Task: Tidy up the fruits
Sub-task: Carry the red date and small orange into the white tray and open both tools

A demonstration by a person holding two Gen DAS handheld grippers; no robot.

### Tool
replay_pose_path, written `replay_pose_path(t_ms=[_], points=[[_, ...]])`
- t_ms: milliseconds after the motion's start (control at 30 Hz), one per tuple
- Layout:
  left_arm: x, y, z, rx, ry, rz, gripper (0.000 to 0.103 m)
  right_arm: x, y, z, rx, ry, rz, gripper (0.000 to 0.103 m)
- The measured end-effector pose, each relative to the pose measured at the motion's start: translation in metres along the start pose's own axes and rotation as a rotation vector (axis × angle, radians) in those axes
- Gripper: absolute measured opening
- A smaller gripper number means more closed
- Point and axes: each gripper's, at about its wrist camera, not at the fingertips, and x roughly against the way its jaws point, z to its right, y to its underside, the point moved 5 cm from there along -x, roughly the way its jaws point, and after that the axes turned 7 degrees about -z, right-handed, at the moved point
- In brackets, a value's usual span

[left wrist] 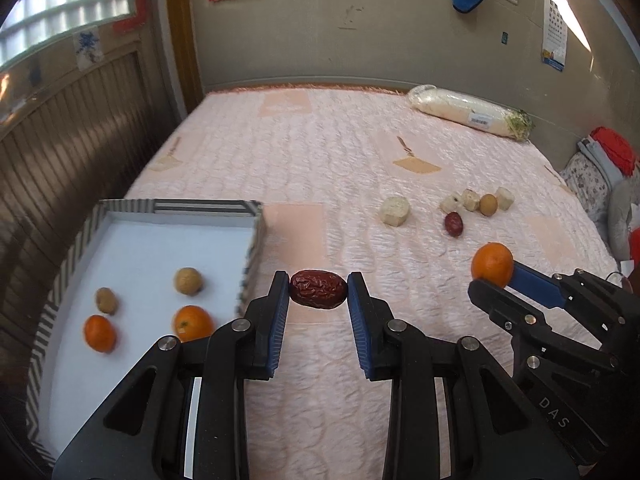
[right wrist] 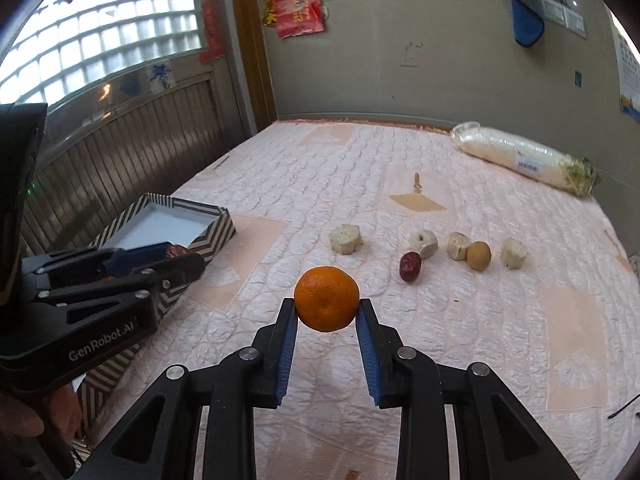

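Observation:
My left gripper (left wrist: pixel 318 290) is shut on a wrinkled red date (left wrist: pixel 318 289), held above the pink bedspread just right of the striped box (left wrist: pixel 256 216). The box holds two oranges (left wrist: pixel 193 322) and two brownish longans (left wrist: pixel 187 280). My right gripper (right wrist: pixel 327 310) is shut on an orange (right wrist: pixel 327 298), also in the left wrist view (left wrist: pixel 492 265). Further out on the bedspread lie another red date (right wrist: pixel 410 266), a longan (right wrist: pixel 478 255) and several pale cut chunks (right wrist: pixel 346 239).
A plastic-wrapped white radish (right wrist: pixel 520 158) lies at the far right of the bed. A wooden panelled wall (left wrist: pixel 72 140) runs along the left. Folded clothes (left wrist: pixel 600 168) sit at the bed's right edge.

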Motion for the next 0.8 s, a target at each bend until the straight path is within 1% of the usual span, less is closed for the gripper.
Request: replay_pose_path(t_ms=[300, 433, 800], points=[[0.017, 0.009, -0.030, 0.037, -0.048, 0.045, 0.029, 0.007, 0.001, -0.032, 0.043, -0.022, 0.008, 0.029], [0.025, 0.014, -0.044, 0.052, -0.084, 0.074, 0.029, 0.008, 0.001, -0.049, 0.073, -0.033, 0.008, 0.029], [0.036, 0.032, -0.092, 0.130, -0.125, 0.082, 0.029, 0.002, -0.002, -0.099, 0.151, -0.079, -0.001, 0.029]])
